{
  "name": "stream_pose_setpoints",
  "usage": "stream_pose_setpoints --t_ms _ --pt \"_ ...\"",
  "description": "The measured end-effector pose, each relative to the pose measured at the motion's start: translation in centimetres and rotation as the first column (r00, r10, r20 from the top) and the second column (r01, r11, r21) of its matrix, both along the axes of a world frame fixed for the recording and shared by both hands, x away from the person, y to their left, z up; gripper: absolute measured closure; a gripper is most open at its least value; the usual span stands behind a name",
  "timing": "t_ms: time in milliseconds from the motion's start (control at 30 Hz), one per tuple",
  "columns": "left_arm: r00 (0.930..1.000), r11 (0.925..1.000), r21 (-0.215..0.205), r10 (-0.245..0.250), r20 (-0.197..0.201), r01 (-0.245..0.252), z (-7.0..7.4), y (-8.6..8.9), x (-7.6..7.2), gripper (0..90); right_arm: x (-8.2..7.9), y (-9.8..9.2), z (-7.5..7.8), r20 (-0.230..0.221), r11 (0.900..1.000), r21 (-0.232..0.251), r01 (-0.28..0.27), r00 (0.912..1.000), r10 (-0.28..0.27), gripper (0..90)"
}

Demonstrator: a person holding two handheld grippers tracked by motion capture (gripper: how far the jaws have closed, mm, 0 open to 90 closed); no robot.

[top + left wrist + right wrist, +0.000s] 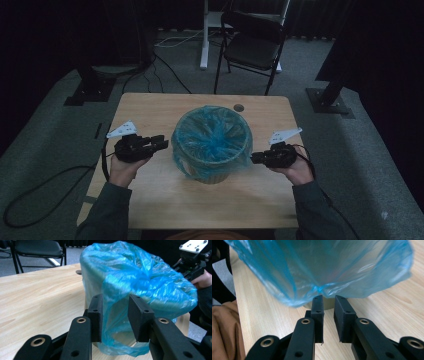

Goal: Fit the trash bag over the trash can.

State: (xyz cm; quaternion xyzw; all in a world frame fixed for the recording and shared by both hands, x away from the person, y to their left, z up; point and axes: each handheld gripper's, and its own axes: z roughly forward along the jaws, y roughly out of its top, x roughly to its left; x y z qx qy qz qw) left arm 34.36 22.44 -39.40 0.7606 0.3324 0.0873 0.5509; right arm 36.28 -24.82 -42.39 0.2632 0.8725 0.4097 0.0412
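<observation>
Dim overhead view — perhaps slightly blurred

Dim room: grey carpet (45,125), black folding chair (252,45), dark curtains (60,30).

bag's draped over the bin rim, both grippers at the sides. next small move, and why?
Probably close the left gripper on the loose fold of the blue bag hanging between its open jaws. That film sags below the rim of the bin, while the right gripper sits just under the bag's hem with nothing between its jaws, so the left side looks readier to pull.
</observation>
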Motion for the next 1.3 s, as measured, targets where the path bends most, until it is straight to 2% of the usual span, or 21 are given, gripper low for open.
stream_pose_setpoints --t_ms 233,433,633,1133,1300 --pt "0.9996 0.9998 0.007 -0.018 0.021 0.018 1.2 -0.7 0.5 64.4 0.0 -0.3 1.0 0.020 0.999 0.033 0.013 0.9997 -0.013 76.7" --pt "0.9989 0.9994 0.004 -0.034 0.031 0.034 1.9 -1.3 1.1 63.8 0.3 0.0 1.8 0.053 0.999 0.039 0.028 0.9982 -0.030 74.3" --pt "0.9976 0.9984 0.014 -0.055 0.043 0.055 2.8 -2.4 1.7 63.8 0.5 0.3 2.3 0.065 0.998 0.047 0.028 0.9974 -0.031 72.7" --pt "0.9921 0.9939 0.027 -0.108 0.064 0.107 4.9 -5.5 3.8 63.8 0.7 0.7 2.1 0.066 0.999 0.042 0.025 0.9974 -0.028 71.6" --pt "0.9899 0.9917 0.036 -0.125 0.066 0.123 5.6 -6.8 4.9 63.9 0.7 0.6 1.9 0.064 0.999 0.041 0.023 0.9976 -0.026 71.5"
